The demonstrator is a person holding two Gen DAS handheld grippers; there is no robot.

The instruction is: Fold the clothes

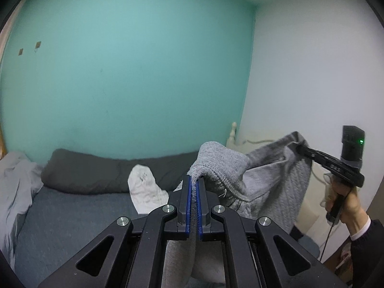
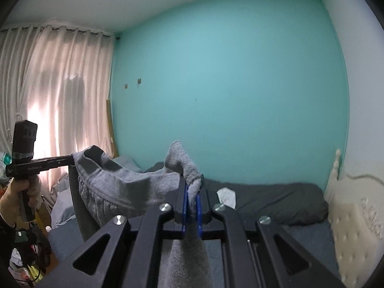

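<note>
A grey garment (image 1: 264,182) hangs in the air above the bed (image 1: 79,213), stretched between two tongs that a person holds. The left tongs (image 1: 194,187) are closed almost fully, and a thick fold of the grey cloth is pinched between their blue pads (image 1: 189,206); the cloth goes on down behind them. The right tongs (image 2: 191,196) are closed in the same way on another part of the same garment, and a small peak of cloth stands up above their tips. From the left camera I see the right hand (image 1: 345,204) on the handle of its tool, with a dark sleeve (image 1: 367,237) and a white cuff. The garment sags between the two grips, and its ribbed band faces the near side of the bed. On the bed, a long dark pillow (image 1: 112,175) lies along the far edge at the turquoise wall (image 1: 134,72), and a white piece of clothing (image 1: 146,192) rests just in front of it. A pale sheet (image 1: 14,184) is crumpled at the left edge of the bed.
</note>
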